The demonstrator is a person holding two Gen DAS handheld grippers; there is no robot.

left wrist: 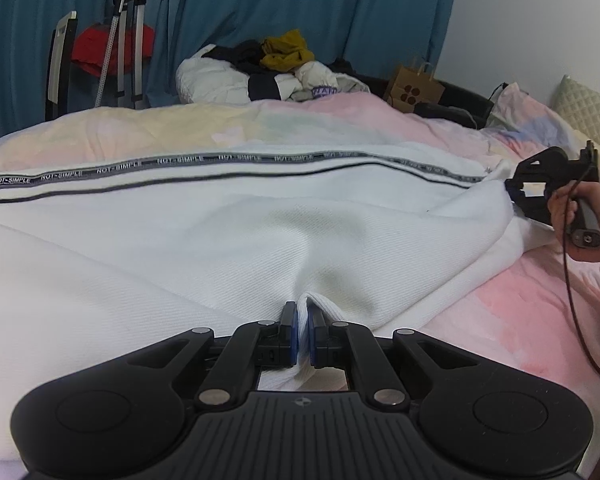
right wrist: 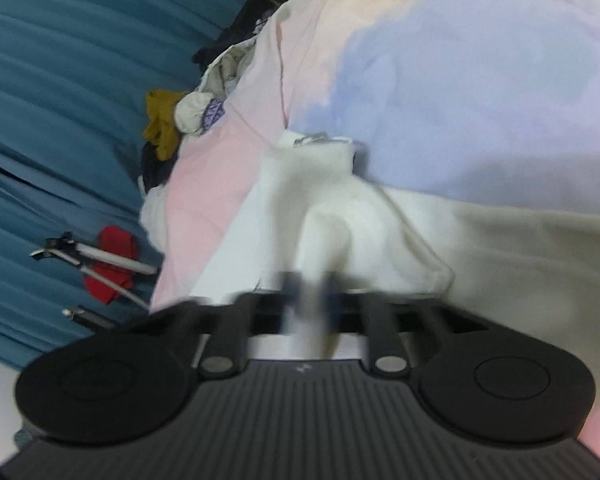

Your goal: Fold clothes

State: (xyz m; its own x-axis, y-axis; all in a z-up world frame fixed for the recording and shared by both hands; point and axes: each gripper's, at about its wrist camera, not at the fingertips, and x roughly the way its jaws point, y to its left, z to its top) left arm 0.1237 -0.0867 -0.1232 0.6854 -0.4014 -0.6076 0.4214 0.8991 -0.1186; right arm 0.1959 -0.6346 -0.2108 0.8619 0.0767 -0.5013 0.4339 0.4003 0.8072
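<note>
White garment spread across bed, striped band toward 12 o'clock. My left hand-held gripper clamps near hem; right hand-held gripper pinches corner at 3 o'clock, blurred. Two grips keep edge taut for folding.

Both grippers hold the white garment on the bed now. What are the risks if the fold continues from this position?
1. The left gripper pinches only a narrow ridge of the white garment; a strong pull may slip it free.
2. The right gripper is blurred, so it seems to move fast; the corner it holds may bunch instead of lying flat.
3. The cable hanging from the hand may drag over the cloth.
</note>
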